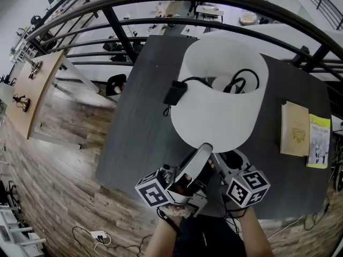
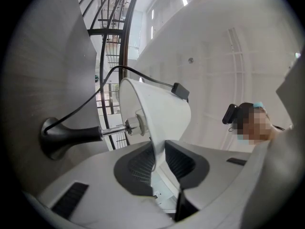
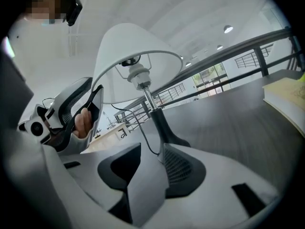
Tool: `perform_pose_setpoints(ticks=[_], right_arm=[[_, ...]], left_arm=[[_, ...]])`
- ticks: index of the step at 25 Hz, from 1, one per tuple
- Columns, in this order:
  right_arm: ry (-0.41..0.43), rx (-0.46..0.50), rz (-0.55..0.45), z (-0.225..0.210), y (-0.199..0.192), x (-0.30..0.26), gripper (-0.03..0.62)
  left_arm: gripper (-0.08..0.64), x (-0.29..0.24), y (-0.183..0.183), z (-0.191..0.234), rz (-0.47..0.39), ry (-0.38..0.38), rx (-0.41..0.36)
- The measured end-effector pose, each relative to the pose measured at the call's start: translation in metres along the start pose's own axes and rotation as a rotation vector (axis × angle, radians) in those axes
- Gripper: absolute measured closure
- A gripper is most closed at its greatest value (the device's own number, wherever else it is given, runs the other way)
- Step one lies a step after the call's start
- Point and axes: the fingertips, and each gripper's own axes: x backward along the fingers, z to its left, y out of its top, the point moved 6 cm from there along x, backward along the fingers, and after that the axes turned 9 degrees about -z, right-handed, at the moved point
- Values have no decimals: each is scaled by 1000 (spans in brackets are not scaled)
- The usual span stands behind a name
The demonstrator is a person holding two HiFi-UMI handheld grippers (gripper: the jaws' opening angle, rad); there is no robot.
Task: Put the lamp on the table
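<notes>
White shade over a dark stem: the lamp (image 1: 220, 98) stands upright on the grey tabletop (image 1: 136, 133), near the railing side. Its black cord (image 1: 236, 82) loops inside the open top of the shade, and a plug block (image 1: 174, 92) hangs at the rim. The left tool (image 2: 159, 161) is clamped on the shade's lower edge, a pad on either side of it. The right tool (image 3: 145, 171) stands open and empty, pointing at the lamp's base. Two books (image 1: 295, 128) lie well apart, to the right.

Dark table (image 1: 139, 116) bears the lamp (image 1: 220, 100) (base down) and two books (image 1: 295, 128).
</notes>
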Motion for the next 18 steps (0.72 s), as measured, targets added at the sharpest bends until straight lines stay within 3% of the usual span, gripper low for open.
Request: perform_pose_setpoints(ticks=[10,18], right_arm=[[4,70,10,7,-5,6,440],[11,58,13,9,-11,11,440]], left_arm=[[459,14,-5,1,-26,-1,17],[459,13,-7,-1,-50,1,0]])
